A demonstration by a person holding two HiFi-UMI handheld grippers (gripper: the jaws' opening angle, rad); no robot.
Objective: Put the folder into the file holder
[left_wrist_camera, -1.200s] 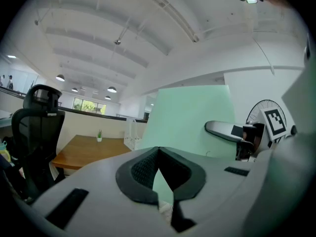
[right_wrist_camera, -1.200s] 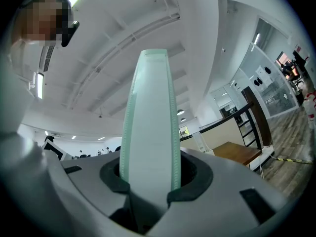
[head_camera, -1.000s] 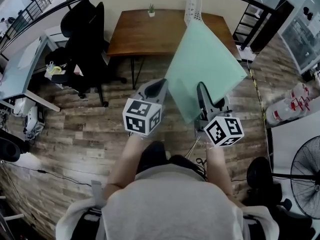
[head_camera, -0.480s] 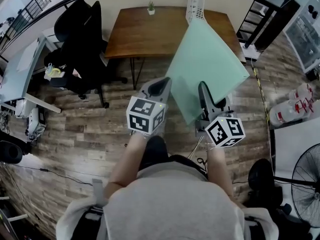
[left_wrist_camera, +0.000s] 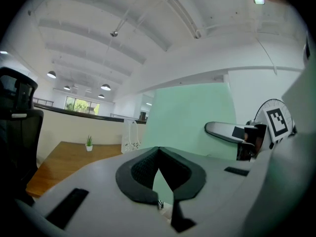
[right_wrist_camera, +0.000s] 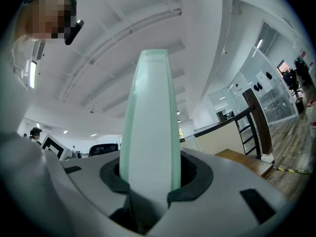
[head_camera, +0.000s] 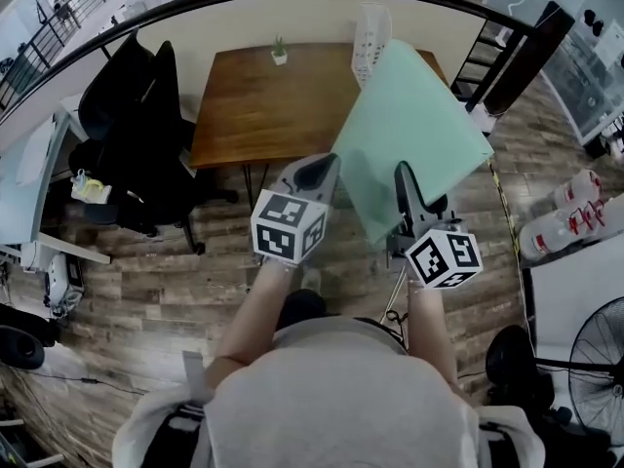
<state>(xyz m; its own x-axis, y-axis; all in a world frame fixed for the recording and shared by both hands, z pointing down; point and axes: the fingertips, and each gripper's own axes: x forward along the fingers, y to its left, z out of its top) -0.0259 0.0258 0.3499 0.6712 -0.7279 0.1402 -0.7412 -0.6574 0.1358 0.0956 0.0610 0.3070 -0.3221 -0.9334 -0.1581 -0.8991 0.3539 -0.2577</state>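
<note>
Pinching the pale green folder [head_camera: 414, 135] by its near lower edge, the right gripper [head_camera: 408, 178] holds it up in the air. The sheet is tilted, and its far part covers the right side of the wooden tabletop [head_camera: 263, 105]. In the right gripper view the folder's edge runs straight up out of the jaws, whose dark pads press on it from both sides. The folder's lower end is lost in the shadow between them.

The left gripper [head_camera: 312, 172] hangs just beside the folder's left edge, over the floor at the tabletop's near edge. Its jaws are pressed together at the tips with nothing held (the green seen through the small gap lower down is the folder behind them). From the head view I cannot tell whether this gripper touches the folder.

The white mesh file holder [head_camera: 370, 37] stands at the far edge of the tabletop towards its right corner. Its lower right part is hidden behind the folder, so what lies inside cannot be made out. A small potted plant [head_camera: 280, 51] sits at the same far edge, to the left of the file holder. The tabletop's right-hand corners are both covered by the folder.
</note>
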